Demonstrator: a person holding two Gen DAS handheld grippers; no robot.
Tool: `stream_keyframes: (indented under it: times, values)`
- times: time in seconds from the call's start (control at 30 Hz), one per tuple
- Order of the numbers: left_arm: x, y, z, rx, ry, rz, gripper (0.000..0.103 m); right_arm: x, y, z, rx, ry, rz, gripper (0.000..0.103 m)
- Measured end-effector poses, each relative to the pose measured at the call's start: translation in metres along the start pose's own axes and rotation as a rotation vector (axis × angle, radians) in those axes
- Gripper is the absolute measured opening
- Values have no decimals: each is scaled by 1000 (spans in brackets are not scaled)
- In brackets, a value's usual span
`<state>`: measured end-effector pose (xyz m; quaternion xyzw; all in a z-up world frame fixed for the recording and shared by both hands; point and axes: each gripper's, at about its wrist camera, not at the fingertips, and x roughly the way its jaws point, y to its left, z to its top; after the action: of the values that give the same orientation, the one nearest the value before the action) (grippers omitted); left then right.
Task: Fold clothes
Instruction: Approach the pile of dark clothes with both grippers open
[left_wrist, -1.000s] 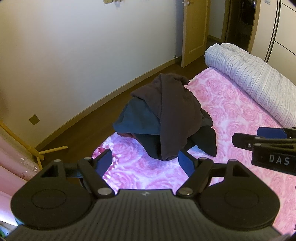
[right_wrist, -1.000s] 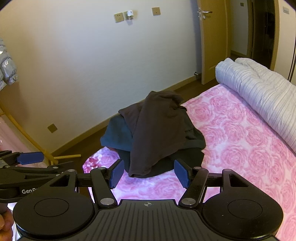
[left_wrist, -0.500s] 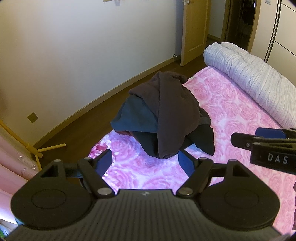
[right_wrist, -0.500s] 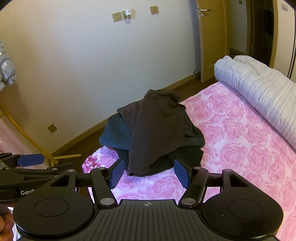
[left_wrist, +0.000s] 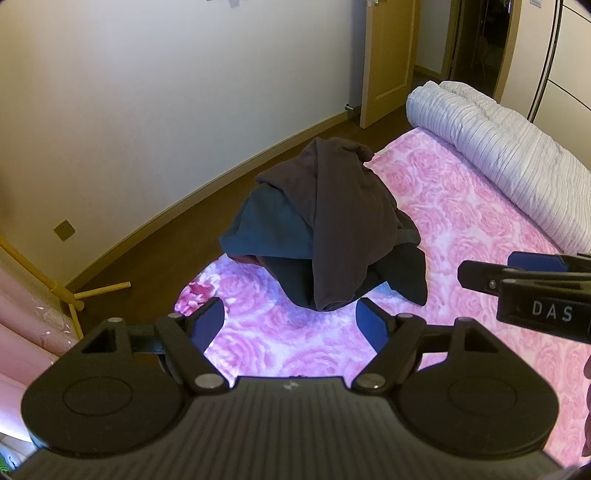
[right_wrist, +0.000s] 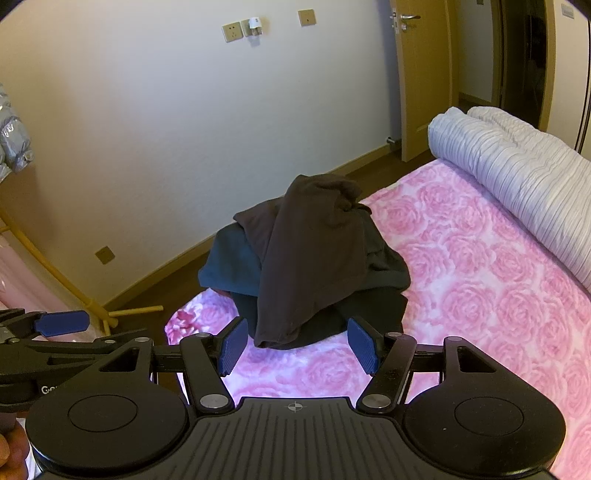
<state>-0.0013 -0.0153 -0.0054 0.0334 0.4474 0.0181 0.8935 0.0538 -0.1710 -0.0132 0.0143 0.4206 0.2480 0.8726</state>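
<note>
Fingers (left_wrist: 373, 325) of both left gripper (left_wrist: 291, 326) and right gripper (right_wrist: 299, 345) spread apart, empty, short of the clothes pile (right_wrist: 310, 258) on the bed (right_wrist: 480, 280).

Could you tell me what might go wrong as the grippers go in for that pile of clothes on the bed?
The brown garment lies draped over a teal one and darker pieces, so a pinch by the open right gripper may lift several layers at once. The pile sits at the bed edge near the floor; a tug could drag clothes off. The left gripper, also open, hangs close beside the right, so they might bump.
</note>
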Motion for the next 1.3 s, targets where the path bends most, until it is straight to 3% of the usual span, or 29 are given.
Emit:
stream_keyframes:
  times: [0.7, 1.3]
  values:
    - [0, -3, -1, 4, 6, -3, 76, 2, 2, -1, -25, -3, -8, 64]
    - [1, -20, -5, 46, 31, 40, 76, 8, -16, -5, -2, 14, 16, 64]
